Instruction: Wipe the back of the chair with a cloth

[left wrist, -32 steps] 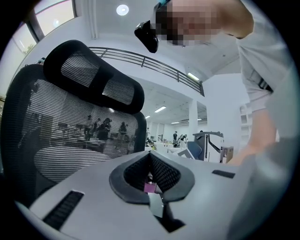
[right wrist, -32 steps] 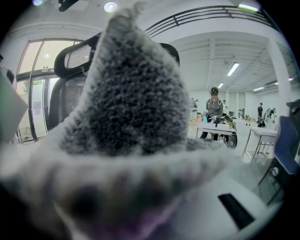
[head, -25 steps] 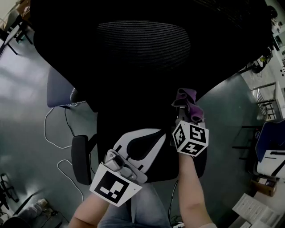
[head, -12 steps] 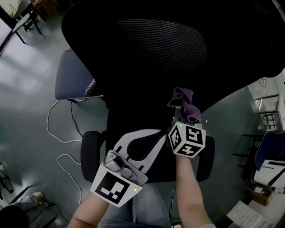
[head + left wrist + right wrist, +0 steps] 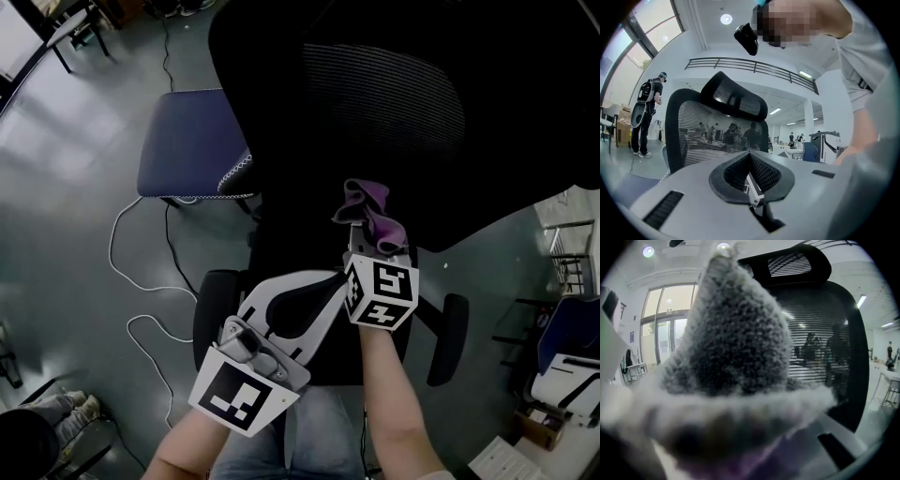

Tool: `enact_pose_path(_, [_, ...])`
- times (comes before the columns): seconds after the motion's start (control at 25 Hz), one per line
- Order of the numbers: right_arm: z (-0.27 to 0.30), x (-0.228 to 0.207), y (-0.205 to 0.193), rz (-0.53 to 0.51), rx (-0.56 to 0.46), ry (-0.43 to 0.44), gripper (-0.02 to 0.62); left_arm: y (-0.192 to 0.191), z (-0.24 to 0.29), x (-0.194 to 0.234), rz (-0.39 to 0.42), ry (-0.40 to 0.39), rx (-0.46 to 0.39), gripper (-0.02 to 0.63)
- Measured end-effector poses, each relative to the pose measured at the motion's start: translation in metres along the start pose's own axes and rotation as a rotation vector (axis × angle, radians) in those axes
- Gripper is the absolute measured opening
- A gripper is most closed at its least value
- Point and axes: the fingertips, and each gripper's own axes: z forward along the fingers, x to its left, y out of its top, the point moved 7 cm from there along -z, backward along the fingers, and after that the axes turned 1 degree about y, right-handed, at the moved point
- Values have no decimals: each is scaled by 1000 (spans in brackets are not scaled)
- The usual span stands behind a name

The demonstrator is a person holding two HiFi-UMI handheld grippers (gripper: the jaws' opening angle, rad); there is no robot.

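The black mesh chair back (image 5: 375,159) fills the top of the head view, with its headrest (image 5: 384,94) above. My right gripper (image 5: 364,239) is shut on a bunched purple cloth (image 5: 368,214), held against the lower part of the chair back. In the right gripper view the cloth (image 5: 736,352) covers most of the picture, hiding the jaws; the mesh back (image 5: 825,357) stands just behind it. My left gripper (image 5: 328,281) is lower left, shut and holding nothing. Its view looks up at the mesh back (image 5: 703,136) and headrest (image 5: 736,101).
A blue-seated chair (image 5: 187,141) stands left of the black chair, a white cable (image 5: 127,281) trailing on the grey floor. Black armrests (image 5: 211,314) (image 5: 450,337) flank my hands. Furniture (image 5: 562,347) is at right. A person with a backpack (image 5: 647,112) stands far left.
The head view has swung left, so the black chair sits further right and the blue seat shows more. The right gripper with the cloth has shifted slightly left and up. The left gripper has held still.
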Motion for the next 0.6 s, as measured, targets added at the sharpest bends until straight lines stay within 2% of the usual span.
enact_pose_path(0.32, [21, 60, 0, -40, 28, 115, 77, 1, -26, 16, -21, 49, -20, 11])
enact_pose_path(0.6, [31, 92, 0, -72, 48, 185, 77, 2, -45, 33, -22, 109, -24, 11])
